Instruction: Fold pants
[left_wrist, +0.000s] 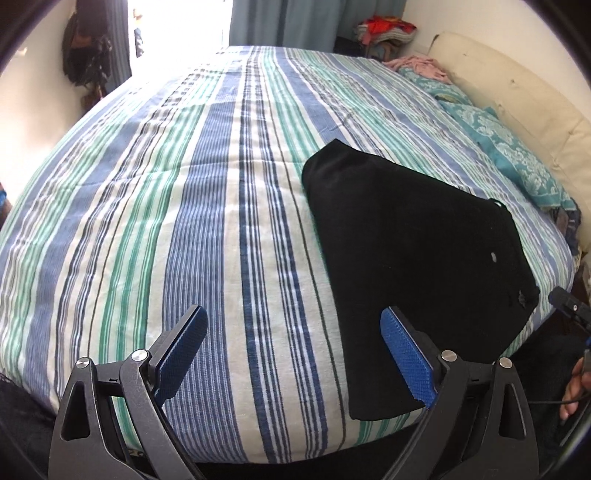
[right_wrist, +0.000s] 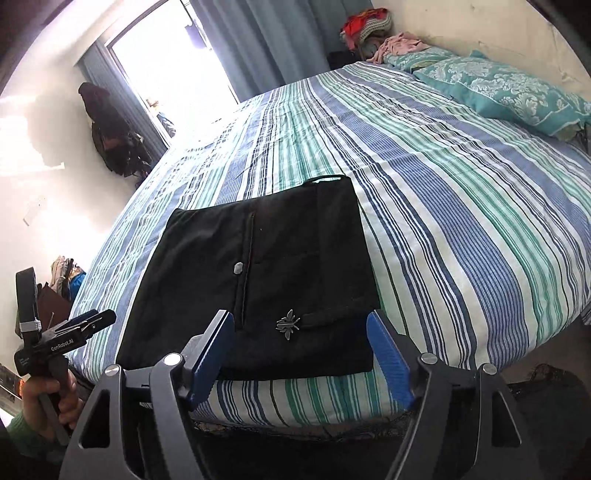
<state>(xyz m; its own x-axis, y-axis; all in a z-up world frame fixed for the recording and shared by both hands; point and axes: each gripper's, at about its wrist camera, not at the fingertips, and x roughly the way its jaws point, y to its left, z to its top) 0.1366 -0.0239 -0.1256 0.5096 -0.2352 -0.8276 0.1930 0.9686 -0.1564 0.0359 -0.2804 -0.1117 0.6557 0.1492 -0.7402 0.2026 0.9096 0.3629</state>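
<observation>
Right wrist view, your folded pants (right_wrist: 258, 280) flat at the bed's (right_wrist: 461, 221) near edge, right gripper (right_wrist: 301, 354) released, left gripper (left_wrist: 293, 356) released, nothing grasped.

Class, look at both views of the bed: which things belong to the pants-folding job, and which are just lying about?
Belongs to the job:
- black pants, folded flat on the striped bedspread
- left hand-held gripper, open
- right hand-held gripper, open

Just lying about:
- teal patterned pillows
- pink garment
- clothes pile
- dark items hanging on the wall
</observation>
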